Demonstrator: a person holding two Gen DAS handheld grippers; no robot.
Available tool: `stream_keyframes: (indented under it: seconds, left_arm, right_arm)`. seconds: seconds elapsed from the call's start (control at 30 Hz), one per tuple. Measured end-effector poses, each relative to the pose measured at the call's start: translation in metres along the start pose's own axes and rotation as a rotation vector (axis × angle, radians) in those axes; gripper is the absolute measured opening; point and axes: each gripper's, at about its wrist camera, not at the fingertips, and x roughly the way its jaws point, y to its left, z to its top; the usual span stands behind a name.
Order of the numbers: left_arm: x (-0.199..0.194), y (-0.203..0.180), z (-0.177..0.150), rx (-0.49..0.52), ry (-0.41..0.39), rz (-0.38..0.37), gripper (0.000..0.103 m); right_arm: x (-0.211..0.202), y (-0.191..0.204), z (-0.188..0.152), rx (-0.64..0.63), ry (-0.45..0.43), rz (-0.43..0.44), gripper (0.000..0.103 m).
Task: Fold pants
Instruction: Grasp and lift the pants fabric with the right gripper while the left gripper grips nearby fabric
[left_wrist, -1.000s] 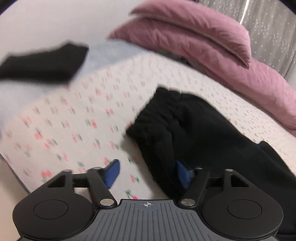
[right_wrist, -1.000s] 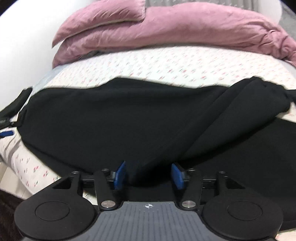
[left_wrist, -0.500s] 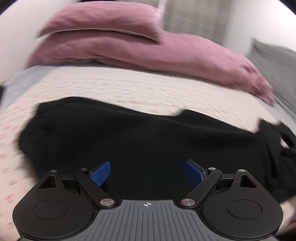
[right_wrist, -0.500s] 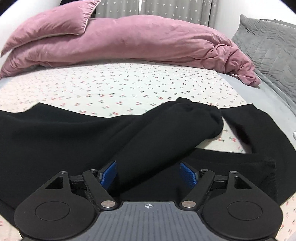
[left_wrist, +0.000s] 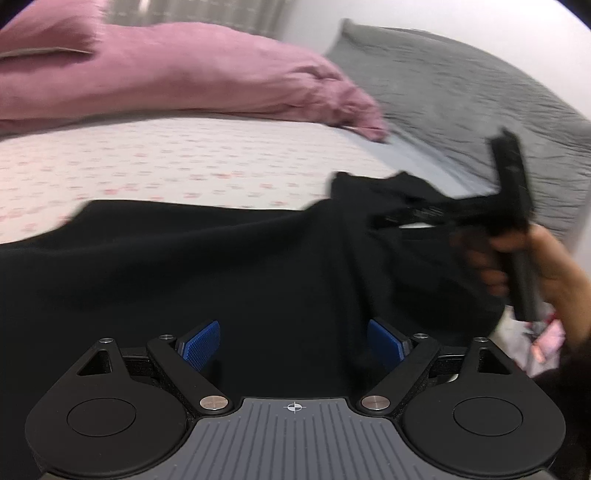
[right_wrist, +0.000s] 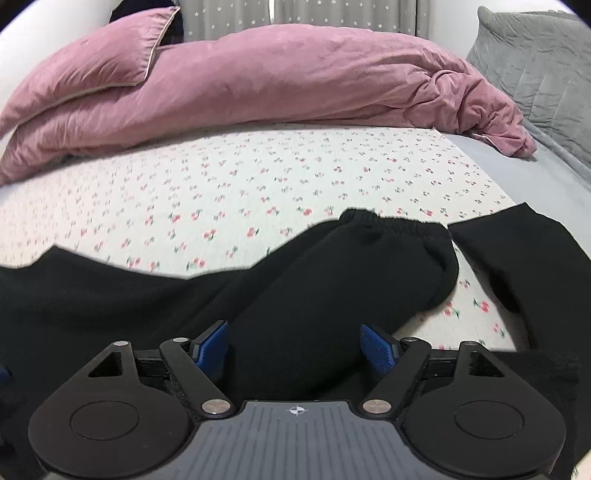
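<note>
Fingers (left_wrist: 201, 341) of both the left gripper (left_wrist: 293, 341) and right gripper (right_wrist: 295, 345) stand spread, holding nothing, over black pants (right_wrist: 314, 295) lying across the floral bed (right_wrist: 258, 177), so the next move is probably pinching a leg cuff (right_wrist: 399, 225) to fold over.

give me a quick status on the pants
Left gripper open, over the pants. Right gripper open, one leg lying between its fingers, cuff ahead. Pants spread on the sheet, unfolded. Nothing in the way.
</note>
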Motion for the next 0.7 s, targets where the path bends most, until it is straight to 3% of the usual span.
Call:
stream_keyframes:
  seconds: [0.13, 0.3, 0.4, 0.47, 0.5, 0.6, 0.7]
  left_arm:
    - [0.020, -0.008, 0.006, -0.005, -0.004, -0.115, 0.080]
    - [0.035, -0.009, 0.009, -0.031, -0.007, -0.218, 0.056]
    - [0.043, -0.009, 0.007, -0.051, 0.027, -0.271, 0.045]
    - [0.050, -0.012, 0.004, -0.037, 0.058, -0.261, 0.040]
    - [0.053, -0.014, 0.002, -0.025, 0.067, -0.251, 0.038]
    - [0.054, -0.018, -0.002, -0.003, 0.063, -0.242, 0.036]
    - [0.049, -0.018, -0.003, -0.001, 0.055, -0.240, 0.033]
  right_arm:
    - [0.012, -0.014, 0.013, 0.079, -0.033, 0.042, 0.072]
    - [0.034, -0.024, 0.025, 0.185, -0.055, 0.089, 0.065]
    - [0.050, -0.019, 0.028, 0.199, -0.053, 0.073, 0.062]
    - [0.062, -0.012, 0.028, 0.191, -0.039, 0.034, 0.059]
    - [0.067, -0.010, 0.028, 0.184, -0.036, 0.012, 0.052]
    - [0.071, 0.000, 0.027, 0.119, -0.053, -0.116, 0.007]
    - [0.059, -0.008, 0.026, 0.175, -0.077, -0.104, 0.001]
